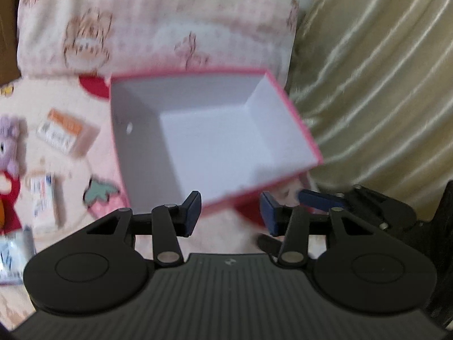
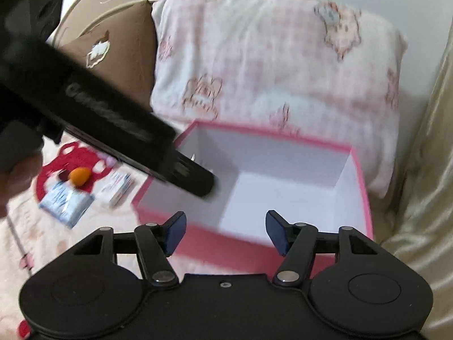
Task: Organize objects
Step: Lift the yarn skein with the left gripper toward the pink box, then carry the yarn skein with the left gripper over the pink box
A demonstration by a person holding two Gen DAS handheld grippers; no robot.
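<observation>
An open pink box [image 1: 215, 138] with a white empty inside sits on the bed; it also shows in the right wrist view [image 2: 286, 187]. My left gripper [image 1: 230, 212] is open and empty just before the box's near edge. My right gripper [image 2: 226, 232] is open and empty, above the box's near wall. The other gripper's body [image 2: 113, 124] reaches across that view from the left. Small packets lie left of the box: an orange-and-white carton [image 1: 66, 131], a white carton [image 1: 46, 198], a blue-white pack [image 2: 65, 201] and a white box [image 2: 117, 188].
A pink patterned pillow [image 2: 269, 65] stands behind the box. A brown cushion [image 2: 113, 51] is at the back left. Gold satin fabric [image 1: 382, 85] lies to the right. A purple plush toy [image 1: 10, 144] and a red mat with an orange item [image 2: 79, 177] lie at left.
</observation>
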